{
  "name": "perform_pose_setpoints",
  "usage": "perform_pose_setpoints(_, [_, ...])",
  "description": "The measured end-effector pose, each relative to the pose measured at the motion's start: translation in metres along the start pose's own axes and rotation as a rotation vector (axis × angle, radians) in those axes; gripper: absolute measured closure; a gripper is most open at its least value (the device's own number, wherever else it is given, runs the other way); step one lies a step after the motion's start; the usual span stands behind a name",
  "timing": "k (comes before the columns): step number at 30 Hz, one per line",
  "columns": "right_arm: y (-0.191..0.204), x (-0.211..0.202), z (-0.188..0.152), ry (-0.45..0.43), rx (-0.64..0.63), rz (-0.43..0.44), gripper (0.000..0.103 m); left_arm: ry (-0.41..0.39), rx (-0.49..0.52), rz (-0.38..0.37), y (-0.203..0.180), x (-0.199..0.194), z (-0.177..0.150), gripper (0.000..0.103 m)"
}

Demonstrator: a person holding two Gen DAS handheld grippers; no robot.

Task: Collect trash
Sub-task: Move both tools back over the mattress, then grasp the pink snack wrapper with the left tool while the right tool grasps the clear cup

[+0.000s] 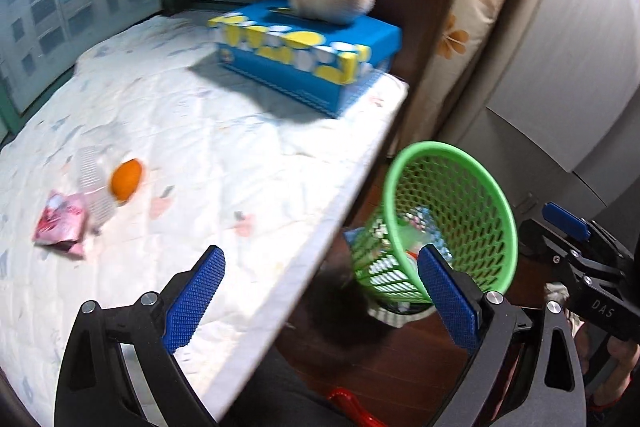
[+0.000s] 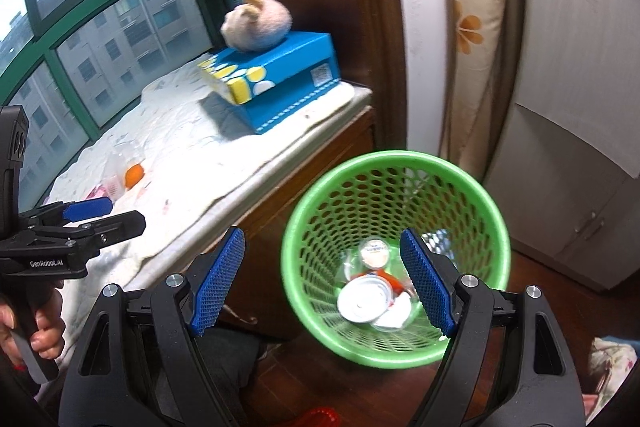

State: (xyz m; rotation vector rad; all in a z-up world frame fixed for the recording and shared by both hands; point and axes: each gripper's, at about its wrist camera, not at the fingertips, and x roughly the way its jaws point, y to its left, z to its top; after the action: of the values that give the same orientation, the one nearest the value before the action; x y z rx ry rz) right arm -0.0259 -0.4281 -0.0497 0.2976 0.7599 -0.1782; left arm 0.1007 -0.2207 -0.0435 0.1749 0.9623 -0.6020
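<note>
Left wrist view: left gripper (image 1: 320,291) with jaws wide apart, nothing between them, hanging over the mattress (image 1: 224,131) edge. Pink wrapper (image 1: 62,223) and clear bottle with orange cap (image 1: 108,187) far to the left of the green basket (image 1: 452,223), well apart from the fingers. Risk: a slippery, round bottle rolling off on a hasty grab.

Right wrist view: right gripper (image 2: 324,283) spread open and empty above the basket (image 2: 396,259), cans (image 2: 368,301) inside; bottle (image 2: 128,175) left of the basket, on the mattress (image 2: 192,155).
</note>
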Motion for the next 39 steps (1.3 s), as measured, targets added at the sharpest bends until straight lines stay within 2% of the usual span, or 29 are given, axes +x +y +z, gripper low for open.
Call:
perform_pose_setpoints(14, [0.088, 0.035, 0.023, 0.035, -0.129, 0.130, 0.023, -0.020, -0.373, 0.236, 0.168, -0.029, -0.023, 0.009])
perform_pose_setpoints(20, [0.119, 0.047, 0.031, 0.044, -0.166, 0.177, 0.023, -0.031, -0.519, 0.263, 0.227, -0.030, -0.021, 0.009])
perform_pose_setpoints(24, [0.137, 0.055, 0.036, 0.052, -0.188, 0.204, 0.023, -0.040, -0.614, 0.246, 0.260, -0.025, -0.018, 0.011])
perform_pose_setpoints(27, [0.150, 0.062, 0.040, 0.059, -0.208, 0.220, 0.023, -0.030, -0.667, 0.218, 0.278, -0.017, -0.016, 0.018])
perform_pose_setpoints(39, [0.198, 0.087, 0.055, 0.069, -0.278, 0.268, 0.023, 0.008, -0.869, 0.084, 0.319, 0.017, -0.023, 0.030])
